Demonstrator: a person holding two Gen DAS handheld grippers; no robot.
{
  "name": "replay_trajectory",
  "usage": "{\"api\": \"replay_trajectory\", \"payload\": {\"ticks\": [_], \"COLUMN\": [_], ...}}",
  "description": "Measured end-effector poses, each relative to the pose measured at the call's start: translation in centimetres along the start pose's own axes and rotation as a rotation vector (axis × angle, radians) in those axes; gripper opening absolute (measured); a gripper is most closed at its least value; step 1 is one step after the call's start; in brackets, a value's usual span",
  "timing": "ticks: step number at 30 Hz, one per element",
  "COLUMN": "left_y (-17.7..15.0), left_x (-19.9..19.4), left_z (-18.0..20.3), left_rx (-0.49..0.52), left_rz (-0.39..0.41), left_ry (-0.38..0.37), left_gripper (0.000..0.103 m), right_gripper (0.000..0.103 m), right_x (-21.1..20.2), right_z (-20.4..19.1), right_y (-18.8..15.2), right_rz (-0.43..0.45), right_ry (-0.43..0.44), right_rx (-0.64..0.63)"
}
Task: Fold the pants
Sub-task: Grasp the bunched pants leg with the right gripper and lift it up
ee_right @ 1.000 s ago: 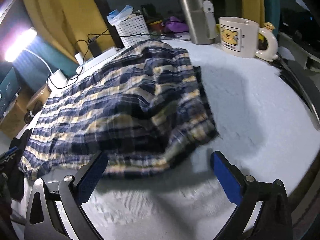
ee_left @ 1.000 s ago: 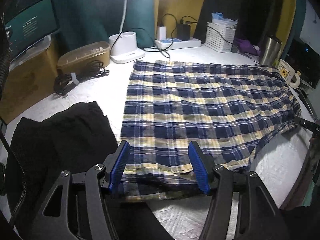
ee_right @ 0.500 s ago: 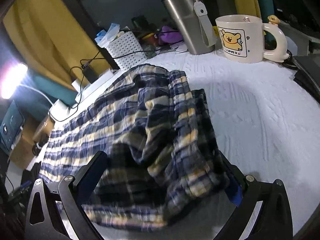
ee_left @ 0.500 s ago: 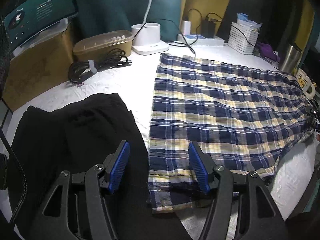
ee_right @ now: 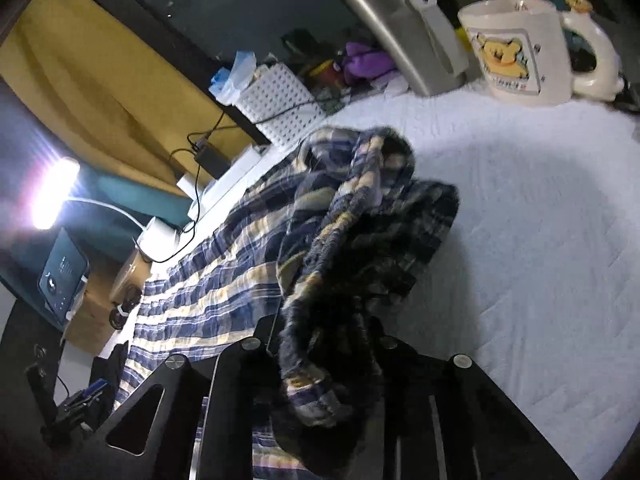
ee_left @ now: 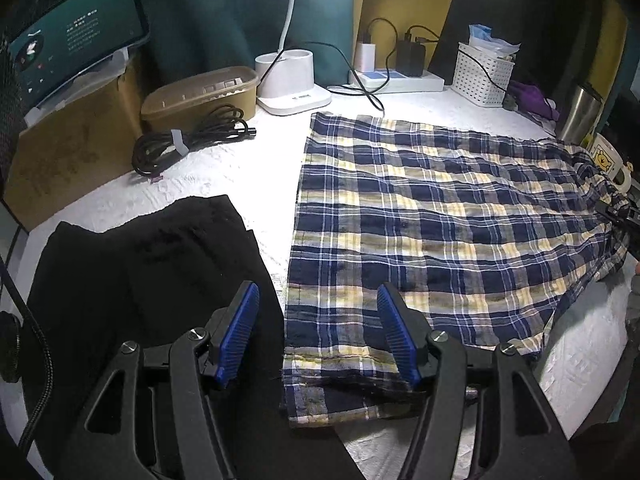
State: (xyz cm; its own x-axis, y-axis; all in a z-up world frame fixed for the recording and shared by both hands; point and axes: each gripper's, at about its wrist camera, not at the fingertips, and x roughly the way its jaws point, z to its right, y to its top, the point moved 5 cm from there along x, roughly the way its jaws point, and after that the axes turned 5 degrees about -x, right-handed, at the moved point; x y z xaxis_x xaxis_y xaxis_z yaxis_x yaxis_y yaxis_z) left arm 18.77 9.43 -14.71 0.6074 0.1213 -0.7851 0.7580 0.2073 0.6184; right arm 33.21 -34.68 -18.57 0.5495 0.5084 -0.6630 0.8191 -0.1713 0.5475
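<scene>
White padded bedding carries everything in front of you. Take the pants as your landmark: they lie spread flat across its middle, navy and yellow plaid. Left of them, almost touching their edge, sits a black garment. Beyond that lie a coiled cable and a tan box with its lid on. Behind the pants stand a lamp base, a power strip holding 2 plugged chargers, and a white basket with plastic packets poking out. Past their far end stand a steel tumbler and a bear mug.

Your left gripper hangs spread wide, holding nothing, over the near corner of the pants; the hem lies between and just beyond its blue pads.

Your right gripper is clamped on the other end of the pants, and the bunched cloth rises off the bedding, covering its fingertips.
</scene>
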Motion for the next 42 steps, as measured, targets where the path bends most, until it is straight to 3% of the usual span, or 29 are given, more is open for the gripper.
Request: {"api": "replay_trajectory", "payload": {"ticks": [10,18,28,32,42], "left_y": [0.2,0.5,0.5,0.7,3.1], "left_x": [0.0,0.4,1.4,2.0,1.1], "left_z": [2.3,3.5,5.8,6.2,4.5], "left_rx": [0.048,0.045,0.079,0.093,0.092], "left_rz": [-0.011,-0.02,-0.023,-0.026,0.055], "left_ry": [-0.031,-0.054,-0.125,-0.148,-0.175], "left_gripper": [0.062,0.062,0.062,0.062,0.062], "right_gripper": [0.017,0.017,0.017,0.017,0.017], "right_x": [-4.1,-5.4,-9.2,-9.5,-10.1], "right_z": [2.9,3.0,5.9,5.2,0.4], "right_y": [2.3,2.8,5.5,5.7,7.0], "right_rz": [0.067,0.073,0.139,0.14,0.172], "right_ry": [-0.078,-0.079,-0.186,-0.18,-0.161], "right_rx": [-0.049,-0.091,-0.091,-0.105,-0.167]}}
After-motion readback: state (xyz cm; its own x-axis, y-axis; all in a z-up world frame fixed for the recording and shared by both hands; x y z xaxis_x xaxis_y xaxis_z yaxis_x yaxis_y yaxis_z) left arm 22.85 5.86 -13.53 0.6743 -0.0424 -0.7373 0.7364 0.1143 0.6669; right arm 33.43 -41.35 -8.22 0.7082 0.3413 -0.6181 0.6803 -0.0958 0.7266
